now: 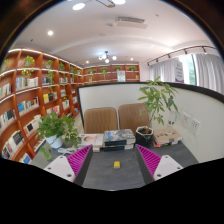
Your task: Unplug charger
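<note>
My gripper [113, 155] is held over a dark grey desk [112, 178] and is open, with its magenta pads [78, 161] wide apart. A small yellow object [116, 164] lies on the desk between the fingers, touching neither one. I cannot tell whether it is the charger. No cable or socket shows clearly. Nothing is held.
A stack of books [118, 138] lies at the desk's far edge. Potted plants stand at the left [55, 128] and the right [155, 102]. Two chairs [100, 120] stand beyond a low partition. Bookshelves [30, 95] line the left wall.
</note>
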